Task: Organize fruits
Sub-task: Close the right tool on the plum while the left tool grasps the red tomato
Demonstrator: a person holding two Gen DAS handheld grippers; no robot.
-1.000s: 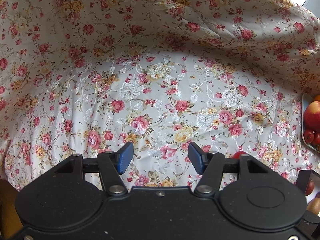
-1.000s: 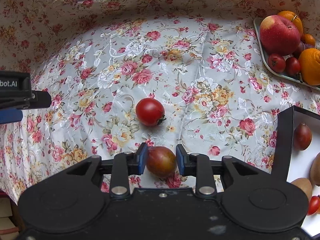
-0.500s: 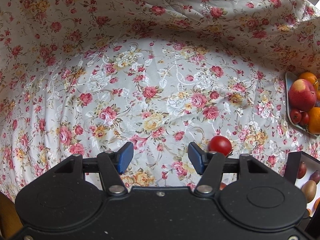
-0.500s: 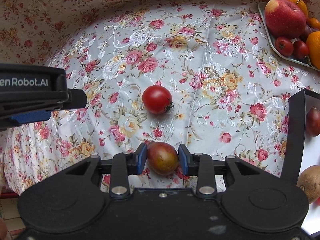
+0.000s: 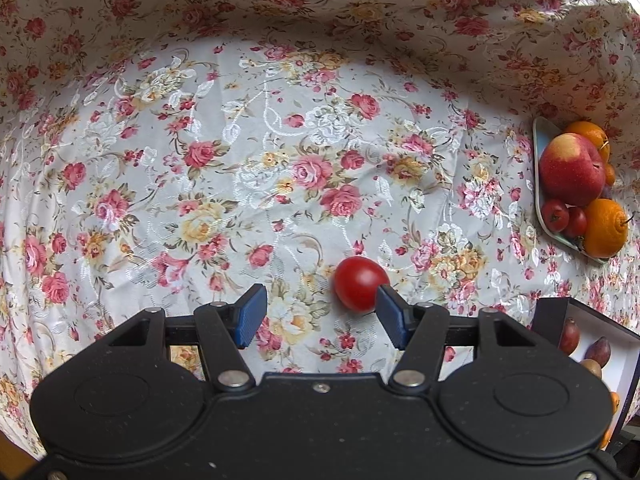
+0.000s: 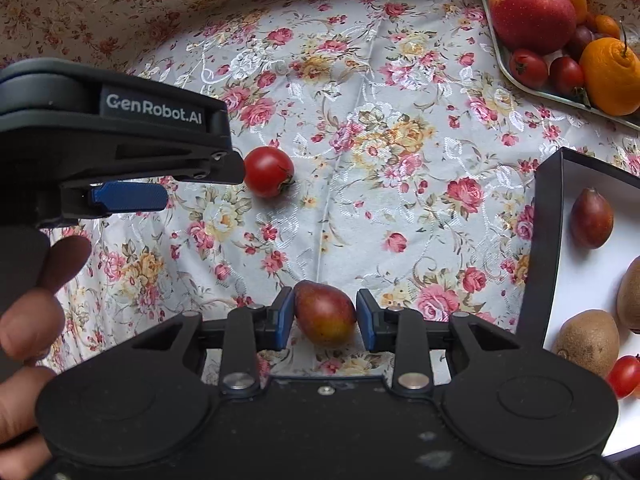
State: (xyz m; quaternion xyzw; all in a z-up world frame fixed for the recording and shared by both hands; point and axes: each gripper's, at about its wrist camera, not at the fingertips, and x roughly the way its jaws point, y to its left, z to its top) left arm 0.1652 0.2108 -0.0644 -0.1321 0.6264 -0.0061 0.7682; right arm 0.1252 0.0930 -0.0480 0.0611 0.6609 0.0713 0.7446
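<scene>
Two grippers work a flowered cloth [image 5: 248,184] where loose fruit waits to be sorted. Nearest, the right gripper [image 6: 325,314] straddles a red-brown fruit [image 6: 325,312] resting on the cloth; its jaws have just been closing after springing wider, the left pad about touching the skin, the right pad a sliver clear, so the fruit sits between them ungrasped, perhaps for a better bite before the lift.

To its left a person's hand [image 6: 28,304] carries the left gripper [image 5: 318,312], jaws spread wide and empty. It points steeply down at a red tomato [image 5: 360,282] lying alone mid-cloth; the right pad overlaps the tomato's edge in the wrist view, though contact cannot be judged. The wide spread suits dropping over the round fruit, likely the next pick.

At near right stands a black box [image 6: 538,240] with a white floor, holding one fruit [image 6: 591,218] like the one between the right jaws, kiwis [image 6: 586,338] and a small tomato [image 6: 624,374], which suggests it is the destination.

Far right, a tray [image 6: 500,52] is heaped with an apple [image 6: 532,12], oranges [image 6: 610,78], two small tomatoes [image 6: 528,68] and a darker fruit half hidden behind them.
</scene>
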